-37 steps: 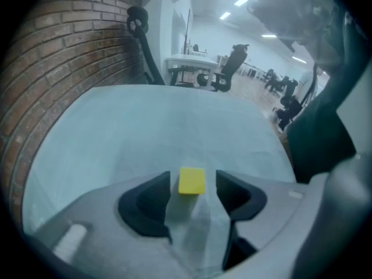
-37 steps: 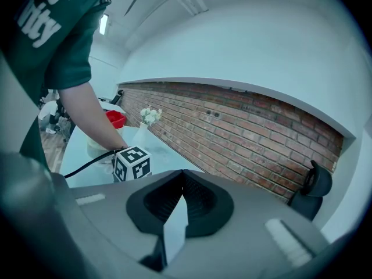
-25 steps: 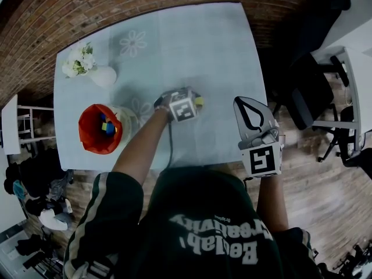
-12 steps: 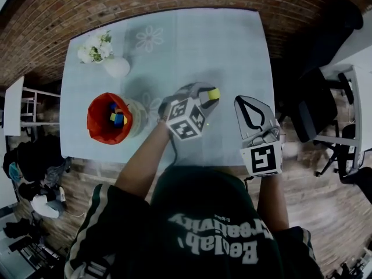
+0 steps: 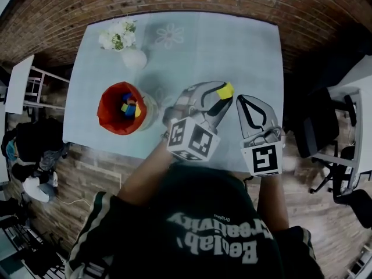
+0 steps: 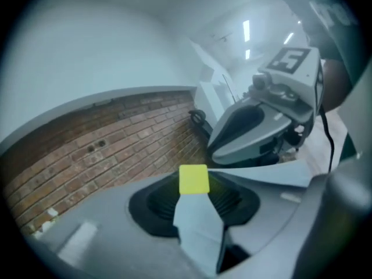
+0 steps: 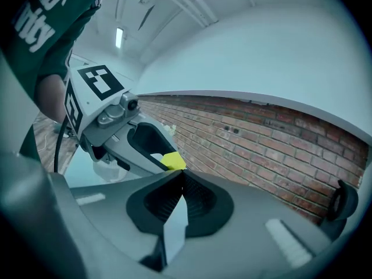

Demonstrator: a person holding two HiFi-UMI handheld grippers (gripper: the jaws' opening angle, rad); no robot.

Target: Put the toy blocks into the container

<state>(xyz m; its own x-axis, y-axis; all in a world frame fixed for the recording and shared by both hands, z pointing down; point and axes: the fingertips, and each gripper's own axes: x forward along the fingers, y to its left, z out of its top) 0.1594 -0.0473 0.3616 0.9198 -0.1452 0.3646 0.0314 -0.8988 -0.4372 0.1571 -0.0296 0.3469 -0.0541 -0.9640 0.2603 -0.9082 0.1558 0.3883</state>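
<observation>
Yellow toy block (image 5: 225, 90) is clamped in the left gripper (image 5: 221, 95) above the table (image 5: 232, 45); the right gripper (image 5: 242, 99) is pressed closed, empty.

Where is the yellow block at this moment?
In the head view, the yellow block is gripped at the tip of the left tongs, just left of the right tongs and right of the orange container.

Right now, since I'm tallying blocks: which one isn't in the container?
The yellow block gripped by the left tool; the others lie inside the red container.
</observation>
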